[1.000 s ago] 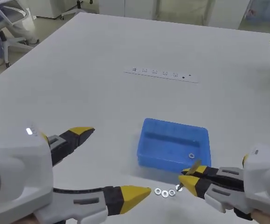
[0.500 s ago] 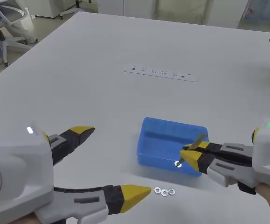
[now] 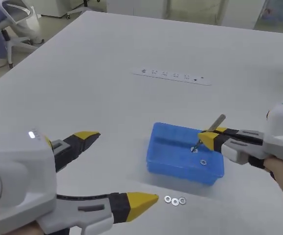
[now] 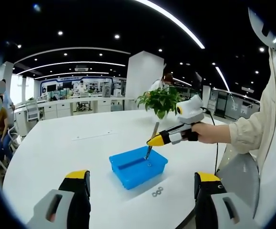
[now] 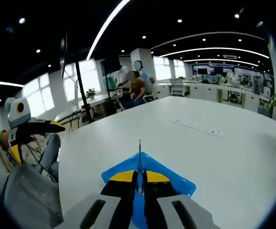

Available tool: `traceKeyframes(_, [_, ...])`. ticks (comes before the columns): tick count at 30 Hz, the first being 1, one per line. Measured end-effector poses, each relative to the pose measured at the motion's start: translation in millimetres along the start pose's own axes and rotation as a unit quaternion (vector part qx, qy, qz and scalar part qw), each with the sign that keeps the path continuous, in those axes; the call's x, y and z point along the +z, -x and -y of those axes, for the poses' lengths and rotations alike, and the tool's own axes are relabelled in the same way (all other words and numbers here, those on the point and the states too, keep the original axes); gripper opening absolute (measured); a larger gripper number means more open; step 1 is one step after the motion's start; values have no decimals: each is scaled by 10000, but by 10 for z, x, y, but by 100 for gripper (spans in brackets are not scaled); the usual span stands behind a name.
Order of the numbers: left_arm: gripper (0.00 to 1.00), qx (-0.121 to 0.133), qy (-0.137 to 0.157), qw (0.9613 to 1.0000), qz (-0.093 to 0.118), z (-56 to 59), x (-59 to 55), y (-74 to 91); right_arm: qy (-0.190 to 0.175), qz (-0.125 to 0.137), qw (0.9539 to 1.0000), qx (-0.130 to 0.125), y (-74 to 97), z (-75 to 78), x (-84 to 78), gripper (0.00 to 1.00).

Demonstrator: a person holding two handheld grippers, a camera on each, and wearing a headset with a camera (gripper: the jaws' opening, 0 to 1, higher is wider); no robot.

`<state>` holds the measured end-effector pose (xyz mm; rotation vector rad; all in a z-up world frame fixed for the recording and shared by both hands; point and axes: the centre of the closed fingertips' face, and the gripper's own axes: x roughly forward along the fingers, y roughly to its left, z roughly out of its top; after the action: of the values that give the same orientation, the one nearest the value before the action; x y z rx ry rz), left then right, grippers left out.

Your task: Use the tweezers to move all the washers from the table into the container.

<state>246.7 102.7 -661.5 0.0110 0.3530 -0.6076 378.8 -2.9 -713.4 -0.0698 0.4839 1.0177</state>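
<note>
Clerk: Item 1, right gripper [image 3: 207, 139]?
Checker: Jaws pinched on the tweezers [image 3: 219, 120], held over the blue container [image 3: 163, 147]. The tweezer tips point down inside it; whether they carry anything cannot be told.
Clerk: Item 2, left gripper [image 3: 118, 168]?
Checker: Jaws spread wide, holding nothing, low over the table [image 3: 107, 73], left of the container.
Clerk: Item 3, stock?
Checker: 1 washer [image 3: 203, 162] lies in the container. 3 washers [image 3: 175, 200] lie in a row on the table, just in front of it.

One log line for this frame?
right gripper shut on tweezers, tips over blue container | left gripper open | one washer inside | three washers on table
</note>
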Motion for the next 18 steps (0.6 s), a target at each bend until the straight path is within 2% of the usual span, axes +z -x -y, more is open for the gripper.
traceKeyframes(7, [92,-15,-4,10000,-21,-1,-11,-5,-197,-189,9996,-44,-101,94,-145,2])
traceKeyframes(18, [92,7,-1,10000,-47,-29,-30,7,-133,-527,9985,-95,-214,161,-337,2])
